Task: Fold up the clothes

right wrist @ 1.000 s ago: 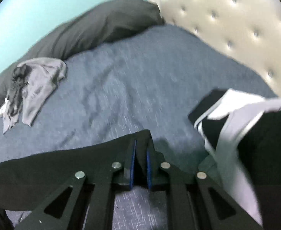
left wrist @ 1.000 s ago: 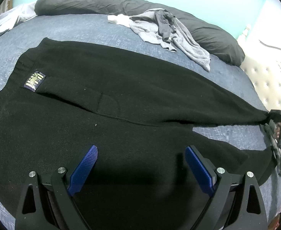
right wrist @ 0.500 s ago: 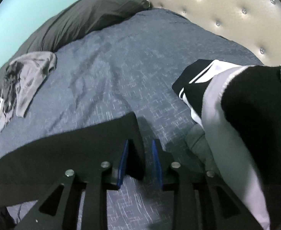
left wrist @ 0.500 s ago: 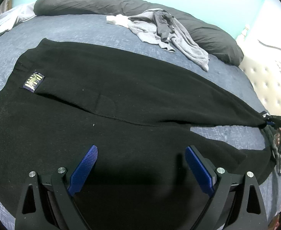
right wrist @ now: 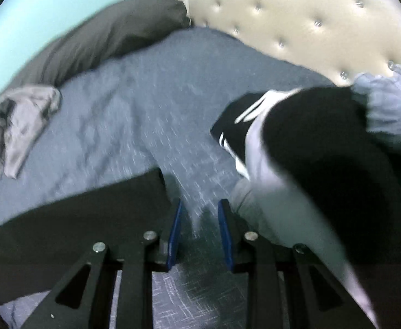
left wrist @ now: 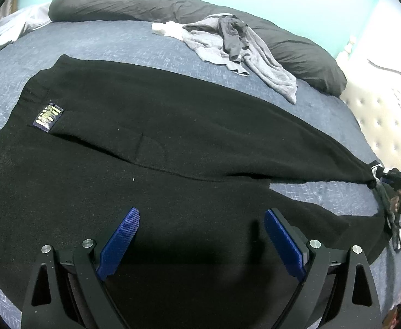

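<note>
**Inspector:** Left wrist view shows the black trousers (left wrist: 156, 148) laid flat on the blue-grey bed cover (left wrist: 112, 41), waistband and label to the left, legs tapering away to the right. The left gripper (left wrist: 200, 235) hangs over the near leg, jaws spread wide, nothing between them.

**Assistant:** And the right side?

**Inspector:** The right gripper (right wrist: 199, 230) is partly parted, with only bare cover between its blue pads (right wrist: 174, 230). The cuff end of the far trouser leg (right wrist: 134, 189) lies just to its left, touching or nearly touching the left pad; blur prevents a firmer finding. The long axis runs left to right, so the right hand is nearer the cuffs and the left nearer the seat.

**Assistant:** What does each view add?

**Inspector:** Only the left view gives the garment's full length and the grey clothes heap (left wrist: 236, 46) by the far pillow. Only the right view shows the black-and-white garment pile (right wrist: 310, 148) close on the right, beneath the tufted headboard (right wrist: 296, 22).
</note>
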A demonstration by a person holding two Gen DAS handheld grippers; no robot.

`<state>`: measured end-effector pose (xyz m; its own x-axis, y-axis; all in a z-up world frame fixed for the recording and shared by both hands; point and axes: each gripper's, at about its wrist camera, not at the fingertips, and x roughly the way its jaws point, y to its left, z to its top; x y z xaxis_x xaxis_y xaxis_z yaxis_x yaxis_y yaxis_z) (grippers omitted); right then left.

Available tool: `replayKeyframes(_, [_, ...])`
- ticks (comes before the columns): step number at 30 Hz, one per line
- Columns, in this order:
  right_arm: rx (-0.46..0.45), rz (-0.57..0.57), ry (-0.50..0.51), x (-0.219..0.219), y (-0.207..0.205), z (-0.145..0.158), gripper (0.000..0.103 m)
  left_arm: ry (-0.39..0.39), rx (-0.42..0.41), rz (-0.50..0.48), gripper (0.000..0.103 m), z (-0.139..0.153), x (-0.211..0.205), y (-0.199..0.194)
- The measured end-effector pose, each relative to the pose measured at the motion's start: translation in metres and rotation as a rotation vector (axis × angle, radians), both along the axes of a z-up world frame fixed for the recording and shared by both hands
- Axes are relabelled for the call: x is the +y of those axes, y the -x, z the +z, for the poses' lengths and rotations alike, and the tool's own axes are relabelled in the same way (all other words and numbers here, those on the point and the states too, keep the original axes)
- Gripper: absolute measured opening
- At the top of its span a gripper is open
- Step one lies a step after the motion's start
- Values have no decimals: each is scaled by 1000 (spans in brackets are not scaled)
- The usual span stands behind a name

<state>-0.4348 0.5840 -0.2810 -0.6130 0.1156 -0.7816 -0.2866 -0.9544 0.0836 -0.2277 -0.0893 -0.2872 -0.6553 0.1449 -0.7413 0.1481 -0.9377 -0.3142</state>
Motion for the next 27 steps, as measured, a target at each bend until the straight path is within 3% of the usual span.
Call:
replayKeyframes(4, [-33,74,139,-3,-6,-12,26,1,1,-4,95,1,1,0])
replayKeyframes(6, [-75,78,176,-6,-8,-24,27,1,2,-6,95,1,2,0])
replayKeyframes(12, [-53,19,312,2,-13,-38,27,-1,-1,-1,95,0,0,1])
replayKeyframes(16, [-51,41,290,1,-12,-38,25,2,0,-1,95,0,1,1])
replayKeyframes(19, [-57,60,239,-1,-11,-39,5,2,-1,-2,95,-1,0,1])
replayKeyframes(27, [-10,117,122,2,-11,-15,1,4,-1,-2,95,-1,0,1])
